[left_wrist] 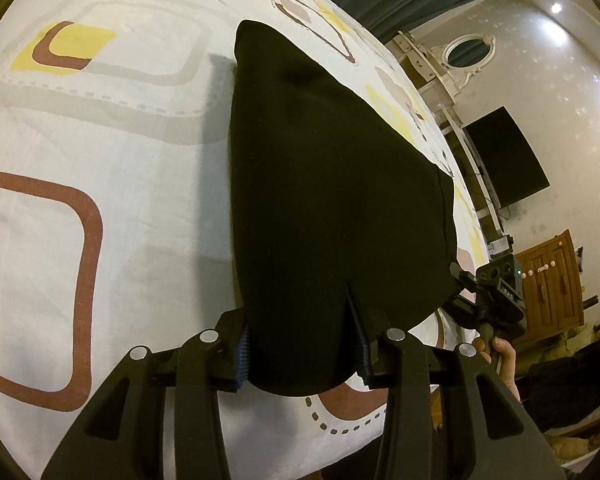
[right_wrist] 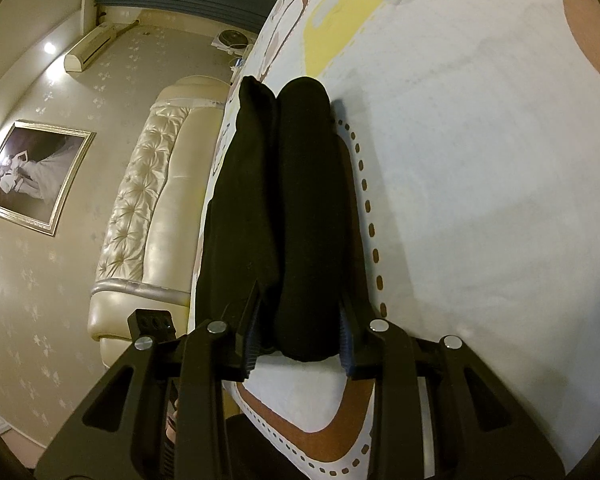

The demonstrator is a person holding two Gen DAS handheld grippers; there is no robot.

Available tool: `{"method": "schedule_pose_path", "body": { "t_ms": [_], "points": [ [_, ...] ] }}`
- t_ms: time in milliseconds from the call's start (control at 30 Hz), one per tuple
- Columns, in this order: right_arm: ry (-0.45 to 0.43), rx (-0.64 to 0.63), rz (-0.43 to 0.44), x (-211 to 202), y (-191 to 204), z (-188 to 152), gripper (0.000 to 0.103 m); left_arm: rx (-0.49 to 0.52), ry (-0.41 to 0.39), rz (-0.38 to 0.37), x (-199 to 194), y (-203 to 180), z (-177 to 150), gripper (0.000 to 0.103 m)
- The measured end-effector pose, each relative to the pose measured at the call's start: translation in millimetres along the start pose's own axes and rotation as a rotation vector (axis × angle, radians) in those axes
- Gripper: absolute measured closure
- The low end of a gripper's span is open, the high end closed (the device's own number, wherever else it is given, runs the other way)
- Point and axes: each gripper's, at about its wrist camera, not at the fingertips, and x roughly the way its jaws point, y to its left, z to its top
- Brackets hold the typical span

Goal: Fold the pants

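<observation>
Black pants [left_wrist: 332,184] lie spread on a bed covered by a white sheet [left_wrist: 112,184] printed with brown and yellow rounded squares. The left hand-held gripper [left_wrist: 300,344] is clamped on the near edge of the pants, the dark cloth bunched between its two ribbed fingers [left_wrist: 242,354] and running away from them across the bed toward a far rounded end. At the right of that view the right hand-held gripper [left_wrist: 466,286] meets the side corner of the same garment, with the person's hand [left_wrist: 500,356] below it. From the right wrist, the right hand-held gripper [right_wrist: 298,344] grips a thick fold of the pants [right_wrist: 284,208] between its fingers [right_wrist: 252,344]; the cloth stretches forward in two long rolls. A padded cream headboard [right_wrist: 148,216] and a framed picture [right_wrist: 32,176] stand beyond the bed's edge.
</observation>
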Motion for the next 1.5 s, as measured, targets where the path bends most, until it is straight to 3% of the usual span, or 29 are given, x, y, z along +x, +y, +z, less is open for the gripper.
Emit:
{"method": "schedule_pose_path", "body": {
  "t_ms": [133,200,333,433,500,567,633,733,867,1033,1133,1500],
  "points": [
    [-0.004,0.012,0.001,-1,-1,0,0.072,0.003,-0.004,0.007,0,-2,0,0.058],
    [-0.012,0.026,0.007,-4,-1,0,0.069,0.031,-0.018,0.047,-2,-8,-1,0.05],
    [-0.041,0.053,0.007,-17,0,-8,0.06,0.114,-0.089,0.228,-13,-29,-9,0.029],
    [-0.052,0.053,-0.024,-31,6,-20,0.047,0.156,-0.136,0.329,-22,-47,-21,0.025],
    [-0.066,0.007,-0.093,-40,17,-30,0.032,0.169,-0.159,0.386,-26,-54,-29,0.024],
    [-0.079,-0.044,-0.174,-43,29,-39,0.025,0.188,-0.165,0.443,-29,-63,-36,0.024],
    [-0.086,-0.114,-0.311,-43,47,-51,0.022,0.207,-0.179,0.491,-33,-70,-46,0.024],
    [-0.111,-0.209,-0.441,-42,70,-66,0.018,0.253,-0.219,0.567,-42,-80,-58,0.021],
    [-0.15,-0.334,-0.571,-36,97,-80,0.018,0.22,-0.217,0.591,-47,-78,-63,0.021],
    [-0.162,-0.419,-0.646,-21,107,-90,0.018,0.206,-0.257,0.589,-50,-82,-65,0.021],
    [-0.162,-0.463,-0.672,-17,111,-94,0.015,0.239,-0.31,0.601,-53,-86,-71,0.02],
    [-0.149,-0.484,-0.715,-14,102,-97,0.014,0.172,-0.276,0.62,-50,-78,-70,0.019]
  ]
}}
